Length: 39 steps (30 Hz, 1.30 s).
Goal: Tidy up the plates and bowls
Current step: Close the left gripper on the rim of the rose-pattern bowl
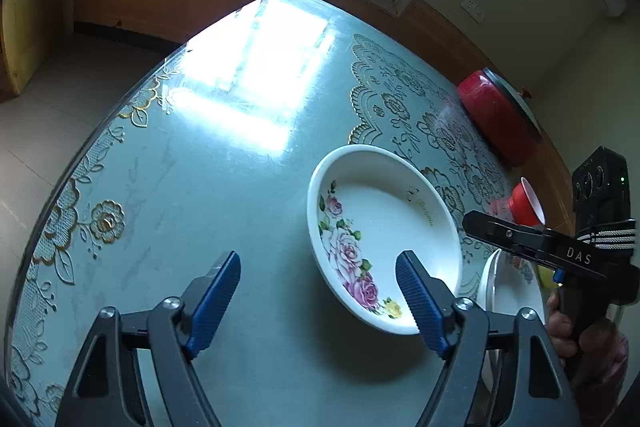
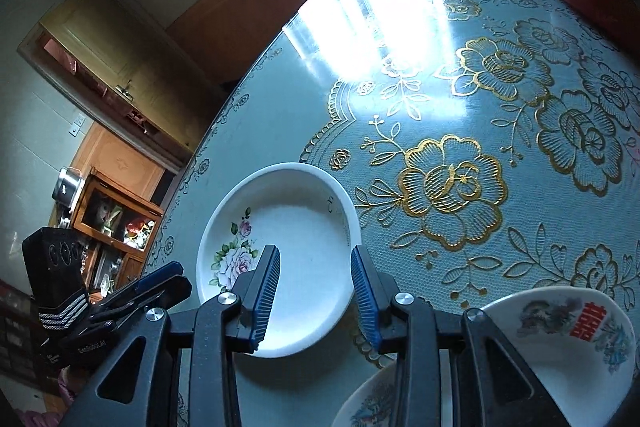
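Observation:
A white deep plate with pink roses (image 1: 384, 227) lies on the round table; it also shows in the right wrist view (image 2: 296, 239). My left gripper (image 1: 318, 301) is open and empty, hovering just to the plate's near left, its right finger over the plate's near rim. My right gripper (image 2: 315, 293) is open and empty above the plate's near rim; from the left wrist view only its tip shows (image 1: 480, 225). A white bowl with a red character (image 2: 576, 339) and another patterned dish (image 2: 368, 407) sit close under the right gripper. A white dish (image 1: 508, 287) lies right of the plate.
The table (image 1: 224, 187) has a glossy blue-grey cloth with gold flowers (image 2: 452, 183). A red pot with a lid (image 1: 500, 115) and a red cup (image 1: 528, 203) lie at the far right. A wooden cabinet (image 2: 116, 227) stands beyond the table's left edge.

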Tool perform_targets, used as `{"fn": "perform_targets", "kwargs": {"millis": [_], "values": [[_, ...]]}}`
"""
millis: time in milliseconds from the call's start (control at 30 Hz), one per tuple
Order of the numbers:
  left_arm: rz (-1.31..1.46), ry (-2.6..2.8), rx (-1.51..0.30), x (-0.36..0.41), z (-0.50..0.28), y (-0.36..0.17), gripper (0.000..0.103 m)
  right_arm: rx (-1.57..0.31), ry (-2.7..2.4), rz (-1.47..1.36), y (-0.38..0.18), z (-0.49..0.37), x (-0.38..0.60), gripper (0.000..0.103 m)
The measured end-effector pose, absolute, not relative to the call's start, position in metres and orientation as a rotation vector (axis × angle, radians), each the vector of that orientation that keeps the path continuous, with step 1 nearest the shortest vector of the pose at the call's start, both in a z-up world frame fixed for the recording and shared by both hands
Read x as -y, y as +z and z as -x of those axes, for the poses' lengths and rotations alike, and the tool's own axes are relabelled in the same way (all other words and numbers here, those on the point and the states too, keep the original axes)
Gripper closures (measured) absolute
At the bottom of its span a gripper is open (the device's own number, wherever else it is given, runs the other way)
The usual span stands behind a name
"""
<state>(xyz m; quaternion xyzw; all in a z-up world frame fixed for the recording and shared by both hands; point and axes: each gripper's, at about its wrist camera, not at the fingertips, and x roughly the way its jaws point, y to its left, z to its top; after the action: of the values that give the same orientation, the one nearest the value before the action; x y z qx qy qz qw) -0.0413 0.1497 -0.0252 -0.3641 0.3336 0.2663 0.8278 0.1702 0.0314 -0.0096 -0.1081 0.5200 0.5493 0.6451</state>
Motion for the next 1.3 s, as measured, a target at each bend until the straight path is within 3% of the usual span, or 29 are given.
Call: {"fn": "perform_targets", "kwargs": {"millis": [100,333,467,600,967,1300], "values": [[0.758,0.579,-0.726,-0.155,0.037,-0.03,0.043,-1.151,1.249,0.283,-0.014,-0.169,-0.043,0.075],[0.73,0.525,-0.754,-0.153,0.014,-0.035,0.048,-1.122,1.23,0.319,-0.012,-0.174,-0.052,0.076],[0.692,0.536,-0.779,-0.149,0.003,-0.04,0.061,-1.203,1.206,0.341,-0.028,-0.179,-0.052,0.076],[0.646,0.536,-0.784,-0.141,-0.002,-0.041,0.065,-1.251,1.245,0.361,-0.042,-0.173,-0.055,0.077],[0.523,0.612,-0.79,-0.127,-0.012,-0.043,0.064,-1.247,1.303,0.366,-0.044,-0.176,-0.057,0.073],[0.536,0.609,-0.778,-0.124,-0.016,-0.043,0.052,-1.22,1.308,0.379,-0.043,-0.173,-0.056,0.073]]}}
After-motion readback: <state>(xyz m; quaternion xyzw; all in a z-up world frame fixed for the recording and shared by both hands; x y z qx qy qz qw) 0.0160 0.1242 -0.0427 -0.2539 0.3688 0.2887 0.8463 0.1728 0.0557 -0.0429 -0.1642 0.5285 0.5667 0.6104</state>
